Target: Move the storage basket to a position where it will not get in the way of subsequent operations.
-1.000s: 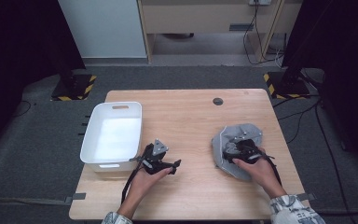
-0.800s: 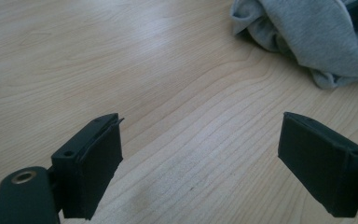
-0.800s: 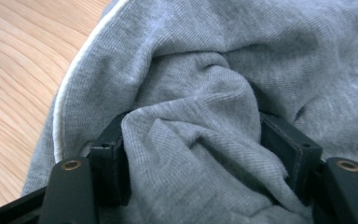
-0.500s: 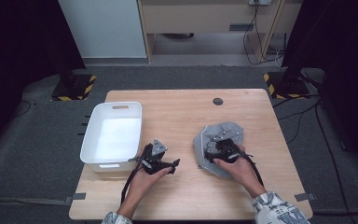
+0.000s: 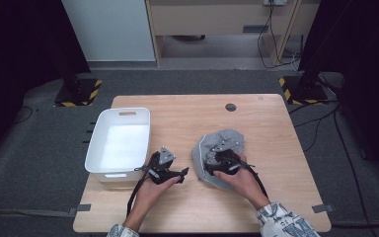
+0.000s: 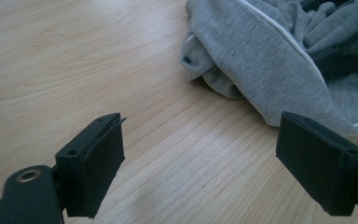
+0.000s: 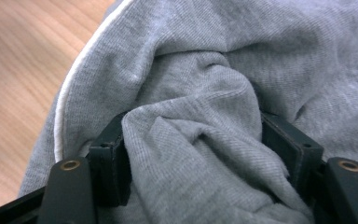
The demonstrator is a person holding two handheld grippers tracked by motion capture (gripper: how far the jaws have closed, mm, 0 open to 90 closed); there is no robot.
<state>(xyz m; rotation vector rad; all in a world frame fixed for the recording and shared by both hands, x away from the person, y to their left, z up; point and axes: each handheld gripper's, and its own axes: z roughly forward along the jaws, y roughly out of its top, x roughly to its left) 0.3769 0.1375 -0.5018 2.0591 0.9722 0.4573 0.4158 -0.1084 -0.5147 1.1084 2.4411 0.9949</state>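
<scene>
Dark floor and black curtains frame a pale wooden counter (image 5: 271, 128), bare for most of its top.

Between the right gripper (image 7: 193, 149)'s two black fingers (image 7: 112, 163) sits a thick fold of grey garment (image 7: 205, 93), bunched up so that it packs the whole gap; the pads press on the cloth from both sides, so this grip is clamped on the fabric. A white seam line runs along the garment's edge, just beyond the fold. From above, the right gripper (image 5: 223, 160) lies on top of the crumpled garment (image 5: 227, 140), which sits on the counter right of centre, with the person's right hand (image 5: 242, 180) behind it.

Just to the left, the left gripper (image 6: 214, 163) holds its fingers (image 6: 98, 163) wide apart, with only bare wood between them. Its far pad stands close to the garment's hem (image 6: 242, 60) without touching it. In the high view the left gripper (image 5: 165, 168) rests low over the counter, near the garment's left edge and just beside the front right corner of a white bin (image 5: 98, 143).

That bin stands at the counter's left side, well apart from the garment. A small dark round hole (image 5: 231, 107) marks the far part of the counter.
</scene>
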